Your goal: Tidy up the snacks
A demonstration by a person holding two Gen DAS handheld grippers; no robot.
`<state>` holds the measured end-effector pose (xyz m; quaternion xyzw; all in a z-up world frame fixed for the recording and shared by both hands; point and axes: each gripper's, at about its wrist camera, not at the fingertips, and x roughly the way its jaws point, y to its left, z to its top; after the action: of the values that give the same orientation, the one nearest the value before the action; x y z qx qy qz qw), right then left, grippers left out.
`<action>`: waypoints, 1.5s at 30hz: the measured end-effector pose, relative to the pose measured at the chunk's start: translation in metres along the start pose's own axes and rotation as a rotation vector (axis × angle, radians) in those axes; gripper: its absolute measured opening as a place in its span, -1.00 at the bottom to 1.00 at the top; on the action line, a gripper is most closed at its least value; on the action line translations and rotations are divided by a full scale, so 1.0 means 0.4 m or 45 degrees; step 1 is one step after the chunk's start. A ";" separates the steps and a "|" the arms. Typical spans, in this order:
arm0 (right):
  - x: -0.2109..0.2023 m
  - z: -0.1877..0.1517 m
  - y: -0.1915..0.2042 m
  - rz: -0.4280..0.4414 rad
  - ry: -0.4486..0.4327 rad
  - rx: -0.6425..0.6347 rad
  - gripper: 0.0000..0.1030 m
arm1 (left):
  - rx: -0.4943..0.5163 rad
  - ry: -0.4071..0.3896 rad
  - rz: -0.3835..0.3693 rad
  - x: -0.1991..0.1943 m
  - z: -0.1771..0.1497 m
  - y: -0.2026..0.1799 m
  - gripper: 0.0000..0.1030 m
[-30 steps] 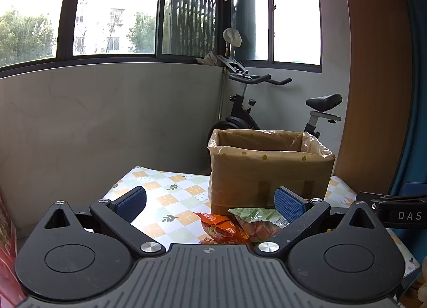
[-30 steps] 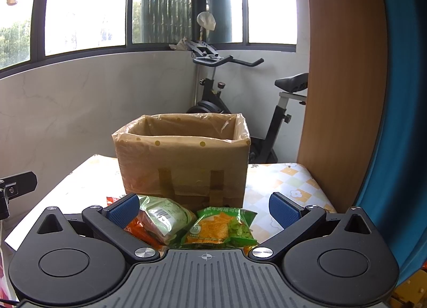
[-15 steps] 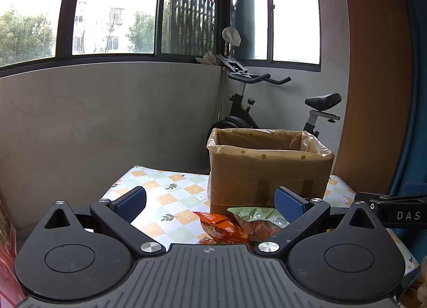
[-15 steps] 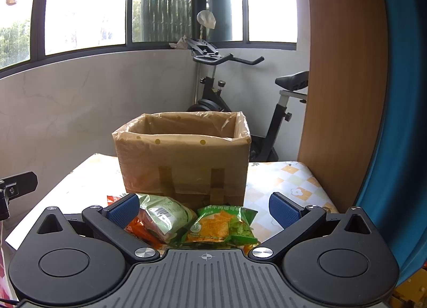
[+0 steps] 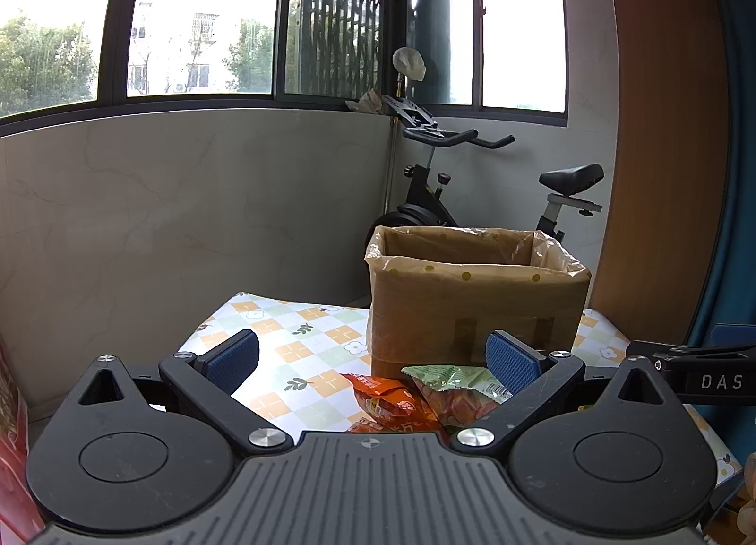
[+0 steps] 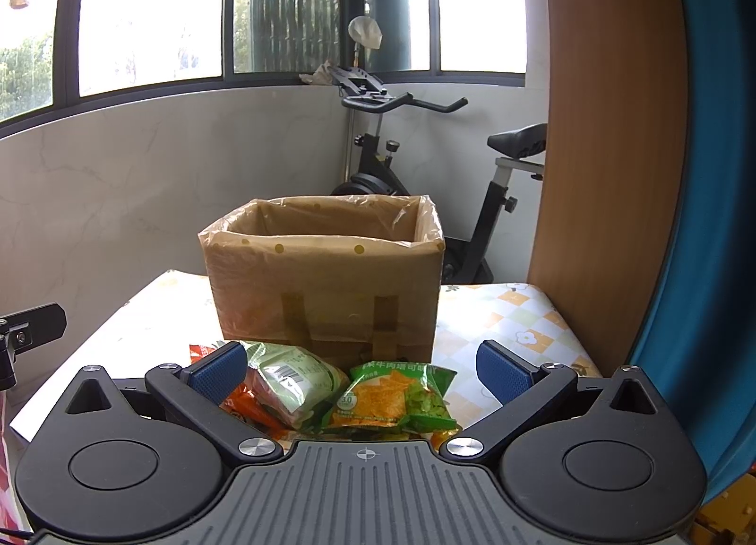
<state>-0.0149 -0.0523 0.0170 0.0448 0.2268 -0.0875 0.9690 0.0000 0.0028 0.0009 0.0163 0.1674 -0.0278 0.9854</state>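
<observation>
An exercise bike [image 6: 425,157] stands by the window wall, and in front of it a tabletop [image 5: 293,346] under a flowered check cloth. Toward its far side sits a cardboard box [image 6: 326,280] lined with a loose plastic bag, open at the top and, as far as I can see, with nothing showing above its rim. Just in front of the box lie the snacks in a small heap: a green-and-orange chip packet [image 6: 392,398], a pale green packet [image 6: 293,379] beside it, and an orange packet [image 5: 387,403] partly under that one. The right gripper [image 6: 364,367] hangs low over the heap, fingers spread wide and holding nothing; the left gripper [image 5: 373,356] does the same, off to the side, also wide and empty.

The packets overlap, so closing on one may drag or pinch its neighbour. They look slick and puffy; a grip on an edge could slip. The liner's slack rim might snag a packet going in.
</observation>
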 end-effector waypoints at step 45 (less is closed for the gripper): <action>0.373 -0.284 -0.208 0.055 0.274 0.328 0.97 | -0.037 0.266 -0.003 0.345 -0.190 0.065 0.95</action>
<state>0.0516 -0.1419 -0.1552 0.1824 0.3153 -0.0896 0.9270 0.1067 0.0252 -0.1160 0.0046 0.2695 -0.0249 0.9627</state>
